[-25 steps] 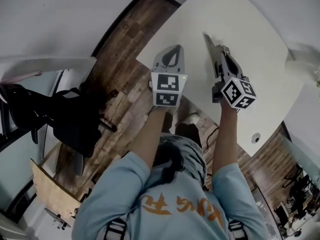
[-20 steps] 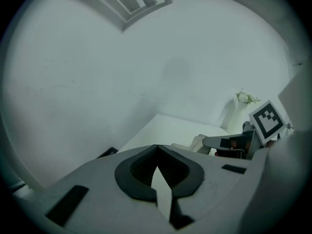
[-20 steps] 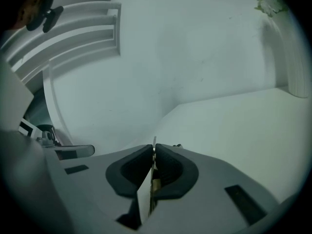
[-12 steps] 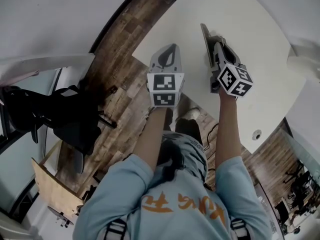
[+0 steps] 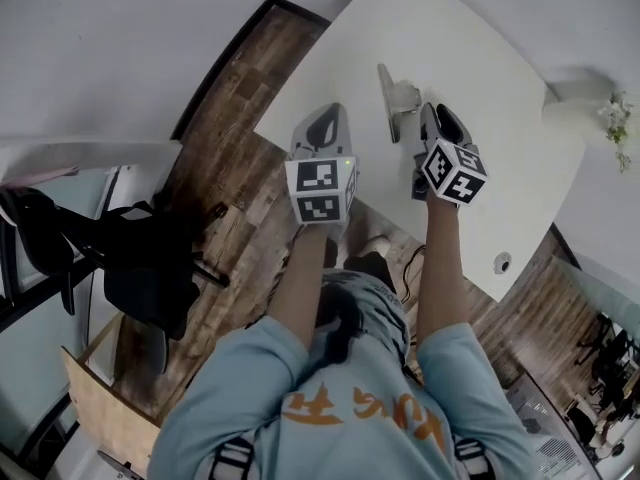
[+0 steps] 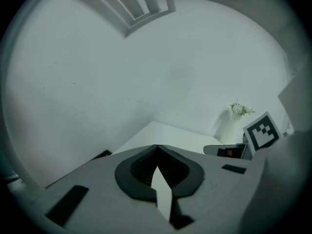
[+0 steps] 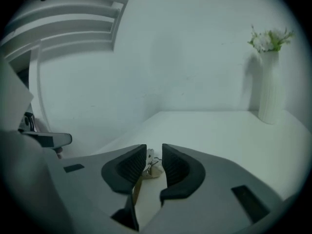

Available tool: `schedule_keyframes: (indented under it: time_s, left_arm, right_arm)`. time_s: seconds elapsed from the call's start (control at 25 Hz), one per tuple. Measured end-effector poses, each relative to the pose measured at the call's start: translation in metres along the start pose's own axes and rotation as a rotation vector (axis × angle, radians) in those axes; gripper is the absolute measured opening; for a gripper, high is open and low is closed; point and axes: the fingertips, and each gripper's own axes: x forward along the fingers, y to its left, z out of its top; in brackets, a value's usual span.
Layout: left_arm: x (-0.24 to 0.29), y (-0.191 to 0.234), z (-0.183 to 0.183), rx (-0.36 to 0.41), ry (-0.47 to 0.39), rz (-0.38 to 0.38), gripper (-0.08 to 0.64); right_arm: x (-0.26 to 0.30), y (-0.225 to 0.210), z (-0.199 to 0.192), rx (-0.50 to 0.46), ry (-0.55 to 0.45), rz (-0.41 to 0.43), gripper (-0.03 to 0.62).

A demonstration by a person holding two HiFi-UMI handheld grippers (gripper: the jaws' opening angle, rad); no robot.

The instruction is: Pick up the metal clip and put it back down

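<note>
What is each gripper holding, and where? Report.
Nothing held. The right gripper is opening, metal clip loose between its jaws; left gripper shut, empty.

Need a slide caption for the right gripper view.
Right tool, jaws opening, a small silver metal clip between them, white table beyond and a white ribbed vase behind.

Right gripper (image 7: 153, 148) fingers (image 7: 127, 167) opening around what seems the metal clip (image 7: 152, 166).

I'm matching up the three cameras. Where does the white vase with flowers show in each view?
Head view: vase at the right edge, upper part.
Left gripper view: vase right of centre, small, by the wall.
Right gripper view: vase upper right, standing on the table.
Shared landmark: the white table, in all three.
</note>
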Motion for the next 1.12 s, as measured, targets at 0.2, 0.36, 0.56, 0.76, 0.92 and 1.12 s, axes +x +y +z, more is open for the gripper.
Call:
schedule_keyframes:
  time_s: [0.2,0.36,0.56,0.76,0.92,1.12]
  left_arm:
    - [-0.017,-0.039,0.030,0.045,-0.071,-0.092,0.020]
    - [-0.028,-0.072,0.051,0.090,-0.117,-0.172,0.020]
    - [-0.036,-0.119,0.083,0.131,-0.188,-0.280,0.020]
    - [-0.044,-0.188,0.110,0.192,-0.246,-0.413,0.020]
    - [-0.048,-0.230,0.130,0.235,-0.290,-0.487,0.020]
    - [-0.047,-0.262,0.137,0.274,-0.310,-0.536,0.020]
  right_arm:
    - [-0.068,0.001,0.040,-0.044,-0.167,-0.058,0.061]
    - [-0.121,-0.002,0.066,-0.098,-0.279,-0.128,0.013]
    - [-0.185,-0.016,0.102,-0.201,-0.393,-0.205,0.012]
    - [-0.248,-0.056,0.126,-0.230,-0.483,-0.306,0.012]
    - [-0.276,-0.083,0.139,-0.217,-0.516,-0.371,0.012]
    - [-0.293,-0.100,0.150,-0.214,-0.533,-0.394,0.012]
